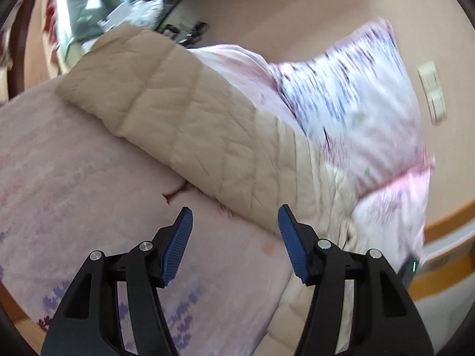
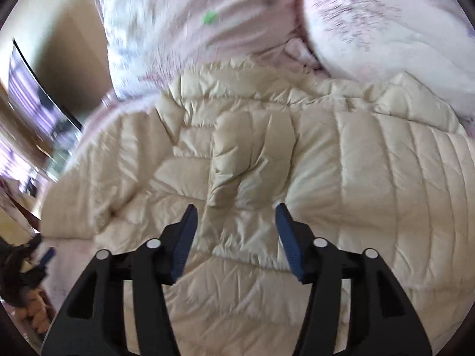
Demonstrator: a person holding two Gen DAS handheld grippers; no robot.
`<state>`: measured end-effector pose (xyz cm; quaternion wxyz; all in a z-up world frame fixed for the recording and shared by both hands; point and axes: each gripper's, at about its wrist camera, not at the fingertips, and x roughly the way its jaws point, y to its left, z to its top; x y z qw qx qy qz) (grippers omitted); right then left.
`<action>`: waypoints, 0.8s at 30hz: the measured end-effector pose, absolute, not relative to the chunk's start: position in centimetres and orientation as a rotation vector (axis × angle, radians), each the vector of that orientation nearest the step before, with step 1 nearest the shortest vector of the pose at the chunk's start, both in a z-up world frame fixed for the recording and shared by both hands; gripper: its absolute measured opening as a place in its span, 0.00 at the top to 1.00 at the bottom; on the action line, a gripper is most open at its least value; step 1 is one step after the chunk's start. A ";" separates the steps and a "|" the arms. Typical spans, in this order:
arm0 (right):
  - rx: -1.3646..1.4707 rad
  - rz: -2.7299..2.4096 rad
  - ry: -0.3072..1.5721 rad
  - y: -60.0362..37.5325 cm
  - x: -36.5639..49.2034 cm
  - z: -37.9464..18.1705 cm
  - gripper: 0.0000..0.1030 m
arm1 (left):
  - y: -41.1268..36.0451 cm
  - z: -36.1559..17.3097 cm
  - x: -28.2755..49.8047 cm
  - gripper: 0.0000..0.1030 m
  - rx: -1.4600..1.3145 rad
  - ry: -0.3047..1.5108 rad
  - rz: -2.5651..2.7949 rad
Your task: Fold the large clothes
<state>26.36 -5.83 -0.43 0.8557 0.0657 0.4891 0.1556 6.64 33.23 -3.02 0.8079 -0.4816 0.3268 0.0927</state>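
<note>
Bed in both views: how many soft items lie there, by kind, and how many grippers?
Beige puffer jacket: 1
Pink floral pillows: 2
Pink sheet: 1
Grippers, left and right, both open: 2
Total: 6

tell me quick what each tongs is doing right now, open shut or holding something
Left tongs: open, nothing between the pads, above the pink bedding.
Right tongs: open, holding nothing, over the cream puffer jacket.

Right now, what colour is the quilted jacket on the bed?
Cream-beige, plain, with stitched quilting lines; the puffer jacket shows best in the right wrist view.
</note>
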 end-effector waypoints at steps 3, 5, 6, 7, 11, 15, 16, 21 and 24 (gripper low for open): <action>0.167 0.347 1.024 -6.9 25.2 0.3 0.44 | 34.0 -3.7 6.8 0.42 -1.101 0.677 0.219; 0.190 0.361 1.033 -7.5 24.5 0.4 0.44 | 34.6 -4.2 7.1 0.44 -1.144 0.660 0.239; 0.203 0.369 1.040 -7.8 24.3 0.4 0.44 | 34.9 -4.4 7.1 0.46 -1.160 0.650 0.244; 0.216 0.376 1.043 -8.2 24.0 0.4 0.44 | 35.3 -4.5 7.2 0.49 -1.184 0.641 0.255; 0.238 0.403 1.047 -8.8 22.4 0.7 0.43 | 36.4 -5.2 7.6 0.58 -1.265 0.615 0.271; 0.241 0.416 1.039 -9.7 21.1 1.1 0.43 | 37.7 -6.3 7.7 0.79 -1.343 0.599 0.299; 0.243 0.417 1.036 -10.0 20.9 1.2 0.43 | 38.0 -6.4 7.8 0.88 -1.347 0.601 0.308; 0.247 0.392 0.987 -12.6 19.7 2.3 0.42 | 37.9 -3.9 8.1 0.96 -1.288 0.565 0.284; 0.256 0.368 0.947 -14.3 19.2 3.0 0.40 | 36.7 -0.7 8.8 0.96 -1.221 0.527 0.237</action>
